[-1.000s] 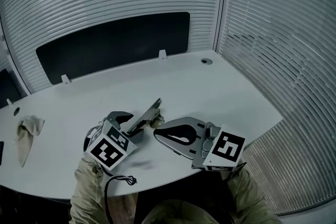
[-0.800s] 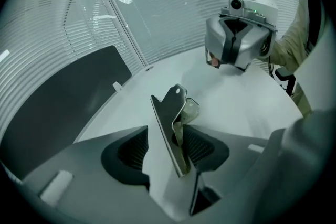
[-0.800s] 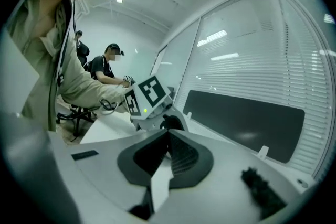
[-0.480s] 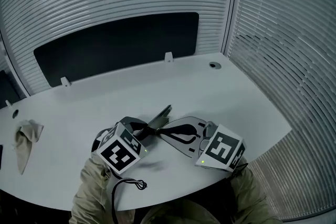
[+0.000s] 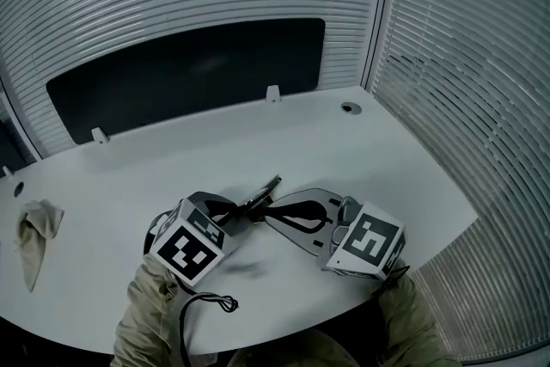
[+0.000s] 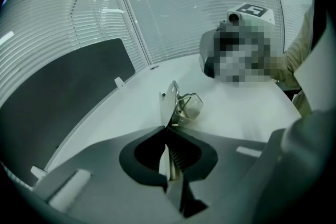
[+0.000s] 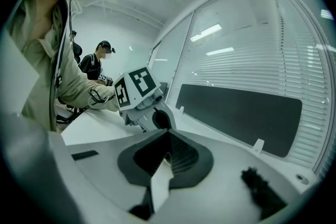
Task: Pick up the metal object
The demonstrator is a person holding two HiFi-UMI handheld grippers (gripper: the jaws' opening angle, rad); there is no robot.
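The metal object (image 5: 261, 193), a thin hinged plate with a wire loop, lies on the white table (image 5: 369, 159) in the head view. My left gripper (image 5: 249, 209) has its jaws closing on the near end of the metal object (image 6: 169, 104), and the plate sits pinched between the pads while its far end sticks out past the tips. The right gripper (image 5: 269, 218) lies just right of it, tips close to the left one's, jaws together with nothing in them. In the right gripper view the left gripper (image 7: 140, 96) shows straight ahead of the right gripper (image 7: 168, 132).
A crumpled cloth (image 5: 33, 229) lies at the table's far left. A dark panel (image 5: 189, 69) stands along the back edge, with blinds behind and to the right. A cable hole (image 5: 347, 107) sits at the back right corner. A person (image 7: 100, 68) stands far off.
The left gripper's jaws have closed on the metal object, which was leaning up between open jaws before. Both grippers have drawn closer together.
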